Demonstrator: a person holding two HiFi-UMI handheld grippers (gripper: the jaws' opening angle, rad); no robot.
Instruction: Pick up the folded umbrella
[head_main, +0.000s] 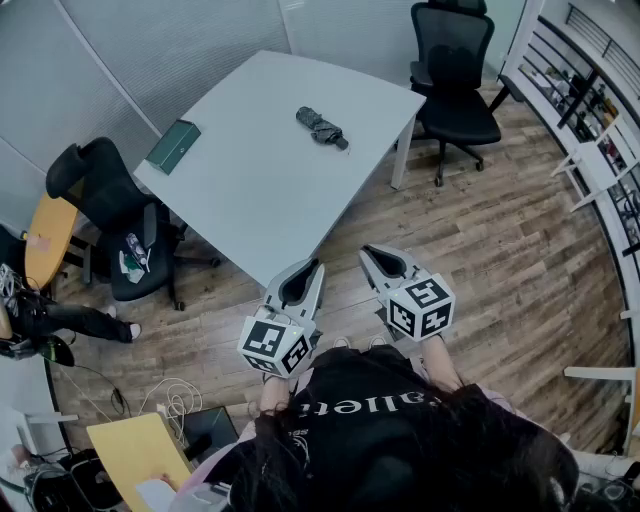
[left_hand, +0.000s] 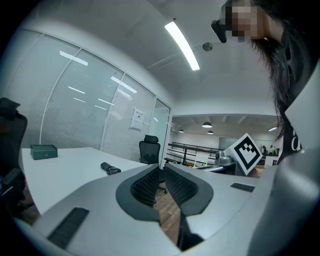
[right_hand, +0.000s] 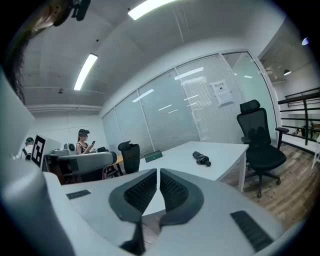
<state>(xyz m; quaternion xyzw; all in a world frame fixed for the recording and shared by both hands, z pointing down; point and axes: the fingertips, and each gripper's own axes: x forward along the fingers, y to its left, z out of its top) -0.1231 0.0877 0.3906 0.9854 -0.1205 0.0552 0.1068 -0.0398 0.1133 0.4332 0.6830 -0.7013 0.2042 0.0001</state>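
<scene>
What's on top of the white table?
On the table: a folded umbrella toward the far side, a green box at its left corner. Whatever is underneath it is covered.

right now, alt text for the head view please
A folded umbrella lies on a white table, with a green box near its left corner. The left gripper and right gripper hang short of it, jaws together and empty.
</scene>
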